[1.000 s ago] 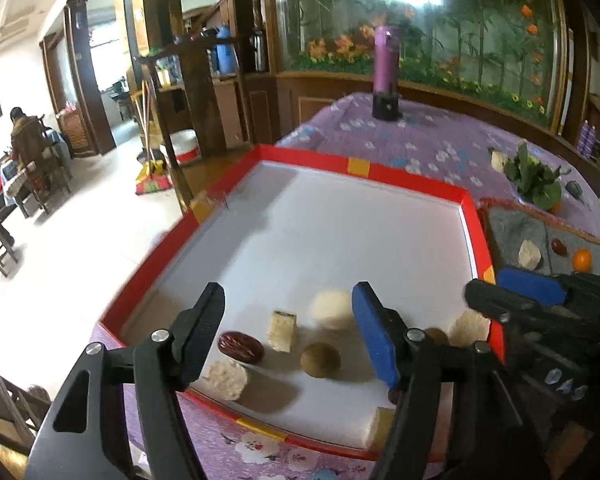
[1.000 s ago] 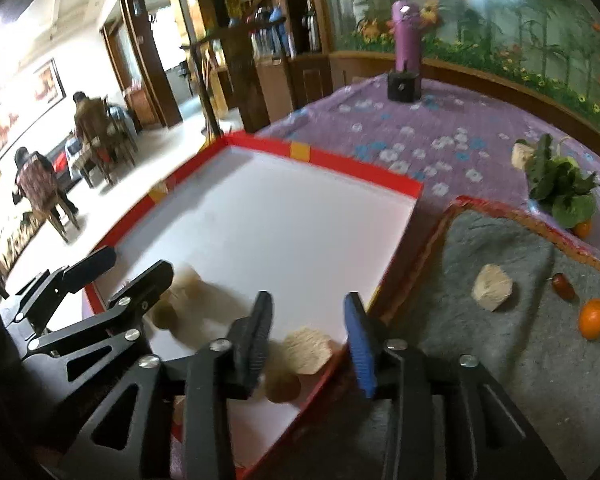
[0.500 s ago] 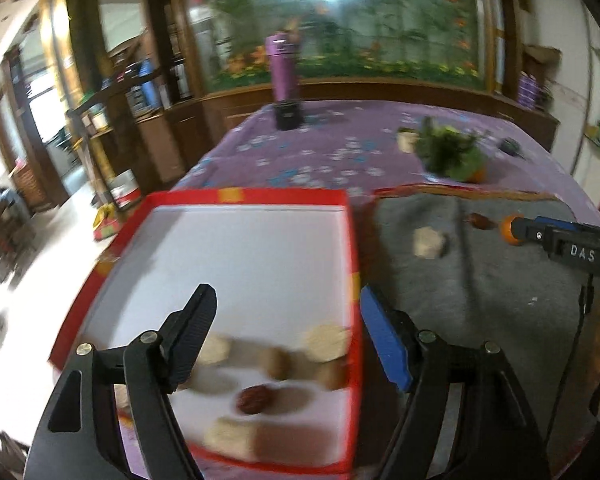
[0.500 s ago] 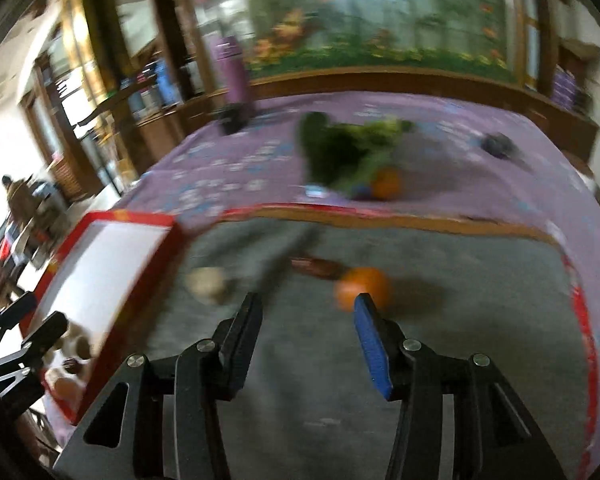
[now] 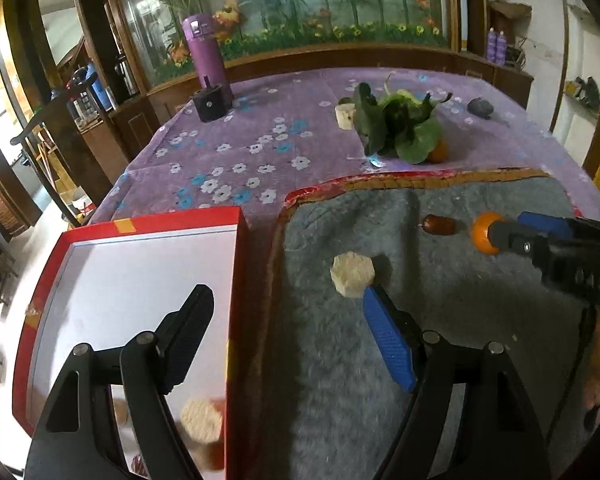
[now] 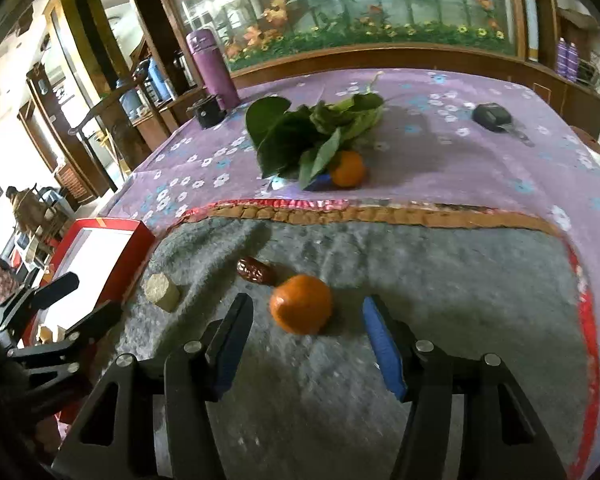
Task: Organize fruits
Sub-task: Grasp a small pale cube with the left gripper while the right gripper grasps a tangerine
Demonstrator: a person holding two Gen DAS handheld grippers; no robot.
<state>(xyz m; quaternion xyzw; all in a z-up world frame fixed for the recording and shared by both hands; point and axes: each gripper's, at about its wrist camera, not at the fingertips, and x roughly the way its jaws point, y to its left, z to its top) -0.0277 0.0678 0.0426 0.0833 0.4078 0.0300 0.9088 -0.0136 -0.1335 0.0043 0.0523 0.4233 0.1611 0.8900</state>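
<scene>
An orange tangerine (image 6: 301,309) lies on the grey mat (image 6: 420,280), just ahead of my open, empty right gripper (image 6: 306,320); it also shows in the left wrist view (image 5: 483,233). A dark red date (image 6: 255,271) and a pale cut chunk (image 6: 162,291) lie to its left. My left gripper (image 5: 286,312) is open and empty over the edge between the red-rimmed white tray (image 5: 236,280) and the mat, its right finger just below the pale chunk (image 5: 353,274). Pale pieces (image 5: 201,420) lie in the tray's near corner.
Beyond the mat on the purple flowered cloth lie green leaves (image 6: 312,132) with a second tangerine (image 6: 348,169), a pale piece (image 5: 346,115), a dark key fob (image 6: 492,114), a purple flask (image 6: 212,66) and a black block (image 5: 210,102). The table edge drops off at left.
Both grippers have swung right from over the white tray toward the grey mat. The right gripper has closed in on the tangerine, and the left now straddles the tray's right edge.
</scene>
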